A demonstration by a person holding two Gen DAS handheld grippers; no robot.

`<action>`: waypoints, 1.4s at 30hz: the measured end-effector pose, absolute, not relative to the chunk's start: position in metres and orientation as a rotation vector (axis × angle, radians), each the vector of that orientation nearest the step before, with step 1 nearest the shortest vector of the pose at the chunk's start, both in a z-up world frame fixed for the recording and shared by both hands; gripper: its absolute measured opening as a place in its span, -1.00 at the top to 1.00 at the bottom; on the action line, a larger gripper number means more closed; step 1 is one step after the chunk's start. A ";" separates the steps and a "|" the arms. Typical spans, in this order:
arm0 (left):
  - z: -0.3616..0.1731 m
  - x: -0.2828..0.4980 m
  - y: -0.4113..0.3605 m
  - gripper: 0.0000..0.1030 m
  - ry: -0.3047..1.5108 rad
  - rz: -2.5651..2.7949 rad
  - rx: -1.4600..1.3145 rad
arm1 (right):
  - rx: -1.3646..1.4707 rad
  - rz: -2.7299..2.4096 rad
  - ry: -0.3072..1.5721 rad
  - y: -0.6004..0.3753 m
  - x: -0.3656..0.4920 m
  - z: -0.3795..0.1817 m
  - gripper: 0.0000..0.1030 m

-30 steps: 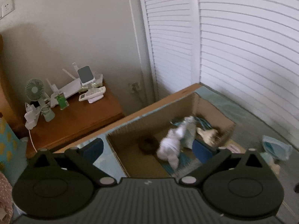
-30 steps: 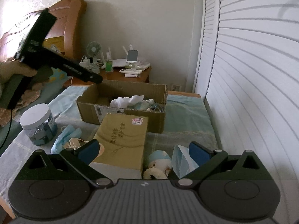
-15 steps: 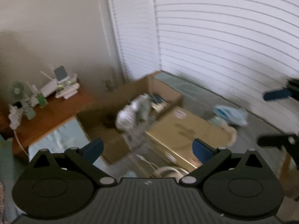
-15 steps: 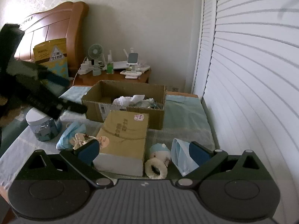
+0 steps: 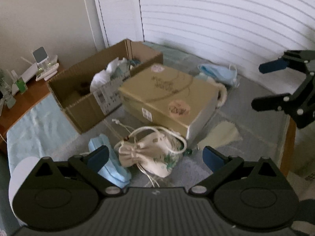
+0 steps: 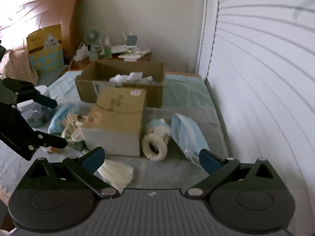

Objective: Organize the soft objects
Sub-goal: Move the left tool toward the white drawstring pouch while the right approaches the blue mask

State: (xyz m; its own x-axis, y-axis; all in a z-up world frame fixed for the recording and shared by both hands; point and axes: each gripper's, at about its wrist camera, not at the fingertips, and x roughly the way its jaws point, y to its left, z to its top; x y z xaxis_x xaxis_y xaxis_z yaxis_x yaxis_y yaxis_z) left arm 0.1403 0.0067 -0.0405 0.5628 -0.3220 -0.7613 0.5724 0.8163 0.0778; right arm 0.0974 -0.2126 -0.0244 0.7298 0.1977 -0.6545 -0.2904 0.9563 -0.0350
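An open cardboard box (image 5: 82, 90) (image 6: 120, 90) at the back holds white and pale soft items (image 5: 106, 74). A cream drawstring pouch (image 5: 155, 153) lies just ahead of my left gripper (image 5: 155, 157), which is open and empty above it. A blue face mask (image 5: 110, 165) sits by its left finger. My right gripper (image 6: 150, 158) is open and empty near the front edge. Ahead of it lie a white fluffy ring with a small doll (image 6: 156, 139), a blue mask pack (image 6: 189, 135) and a white folded cloth (image 6: 116, 174).
A closed tan carton (image 5: 167, 98) (image 6: 120, 118) fills the middle of the table. A white-lidded jar (image 6: 33, 112) stands at the left. A wooden nightstand (image 6: 116, 59) with a fan and gadgets stands behind. White slatted doors (image 6: 256, 68) run along the right.
My left gripper has swung from over the cardboard box down and back toward the table's front, now above the drawstring pouch. My right gripper has drawn back and risen a little.
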 end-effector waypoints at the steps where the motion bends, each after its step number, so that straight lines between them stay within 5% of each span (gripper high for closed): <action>1: -0.042 0.141 0.007 -0.96 0.822 -0.542 0.336 | -0.138 0.266 0.709 -0.213 0.097 -0.026 -1.00; 42: -0.073 0.153 -0.003 -0.94 0.950 -0.653 0.311 | -0.142 0.156 0.699 -0.229 0.119 -0.041 -1.00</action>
